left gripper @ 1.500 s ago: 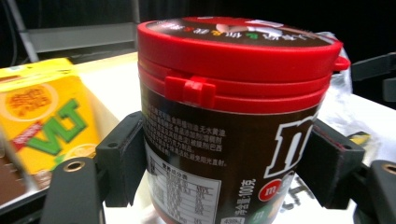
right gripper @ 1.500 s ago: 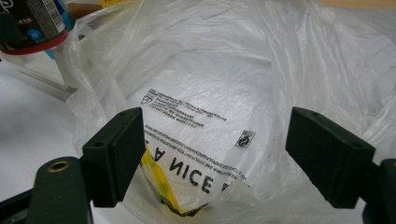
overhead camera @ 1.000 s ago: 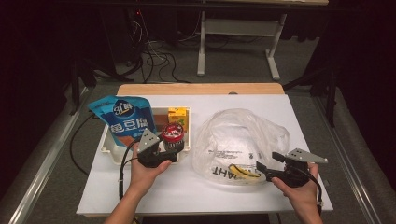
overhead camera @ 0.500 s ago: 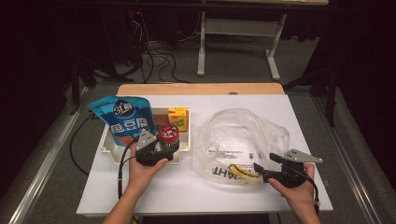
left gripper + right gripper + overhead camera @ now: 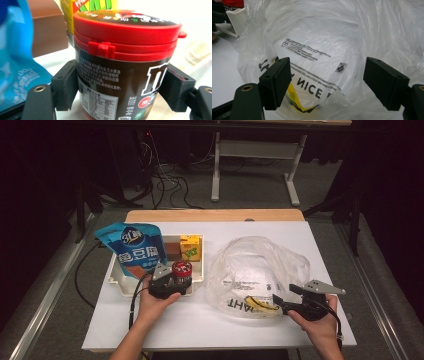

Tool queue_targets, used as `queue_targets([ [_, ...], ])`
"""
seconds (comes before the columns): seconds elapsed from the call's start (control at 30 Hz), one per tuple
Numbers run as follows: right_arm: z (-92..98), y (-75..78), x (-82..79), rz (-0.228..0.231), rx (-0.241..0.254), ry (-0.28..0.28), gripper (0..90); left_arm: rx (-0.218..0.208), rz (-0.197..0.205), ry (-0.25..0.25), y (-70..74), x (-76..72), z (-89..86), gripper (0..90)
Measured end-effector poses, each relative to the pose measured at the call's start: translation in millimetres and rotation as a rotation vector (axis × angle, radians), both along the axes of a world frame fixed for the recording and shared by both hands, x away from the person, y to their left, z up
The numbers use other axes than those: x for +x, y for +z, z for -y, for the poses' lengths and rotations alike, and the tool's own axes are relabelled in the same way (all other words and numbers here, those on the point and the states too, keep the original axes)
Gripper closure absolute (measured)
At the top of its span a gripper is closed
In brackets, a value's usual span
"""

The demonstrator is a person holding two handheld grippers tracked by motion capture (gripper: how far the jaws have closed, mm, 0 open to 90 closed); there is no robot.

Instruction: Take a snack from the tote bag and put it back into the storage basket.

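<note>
The left claw pinches the red-lidded candy jar upright in the white tray, beside a blue pouch. The right claw is spread at the mouth of the plastic bag on the tabletop.

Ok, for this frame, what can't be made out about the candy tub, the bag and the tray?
- Candy tub: its base is cut off by the bottom edge of the left gripper view, so whether it rests on the tray can't be told.
- Plastic bag: crumpled film blurs the yellow print in the right gripper view.
- Brown box: the blue pouch partly covers it in the high view.
</note>
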State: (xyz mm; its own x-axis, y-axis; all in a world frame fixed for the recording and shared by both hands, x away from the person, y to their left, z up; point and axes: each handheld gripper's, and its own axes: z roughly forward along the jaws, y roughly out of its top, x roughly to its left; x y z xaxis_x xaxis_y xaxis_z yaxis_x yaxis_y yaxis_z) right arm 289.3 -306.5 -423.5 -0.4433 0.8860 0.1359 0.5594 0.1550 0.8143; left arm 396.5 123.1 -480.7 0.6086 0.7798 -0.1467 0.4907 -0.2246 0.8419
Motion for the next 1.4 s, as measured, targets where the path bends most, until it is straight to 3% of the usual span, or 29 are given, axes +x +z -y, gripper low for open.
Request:
queue_targets([
  [0.47,1.9,-1.6,0.5,-0.004,-0.003,-0.008,23.3,0.023,-0.013,0.001,-2.1,-0.8,3.0,25.4],
  [0.73,0.6,-1.7,0.3,-0.001,-0.008,-0.004,23.3,0.069,-0.033,0.016,0.0,-4.1,4.5,23.5],
  [0.87,1.4,-1.9,0.9,0.0,-0.01,-0.001,23.3,0.04,-0.067,0.025,6.5,-9.2,-0.3,19.0],
  [1.03,3.9,-0.7,-0.1,0.003,-0.005,-0.006,23.4,0.014,-0.058,0.061,20.0,-19.7,-10.9,18.5],
  [1.1,4.8,-0.2,-0.4,0.009,-0.002,-0.007,23.5,0.024,-0.054,0.064,23.5,-24.3,-13.3,21.7],
  [1.17,4.8,-0.7,0.1,0.007,-0.003,-0.005,23.6,0.006,-0.057,0.057,26.5,-29.7,-15.5,29.2],
  [1.3,2.5,-1.7,0.5,0.001,-0.006,-0.002,23.5,-0.045,-0.079,0.058,32.7,-37.4,-24.8,50.0],
  [1.4,1.8,-2.0,0.5,0.004,-0.005,0.001,23.7,-0.068,-0.092,0.087,33.4,-39.9,-31.2,69.4],
])
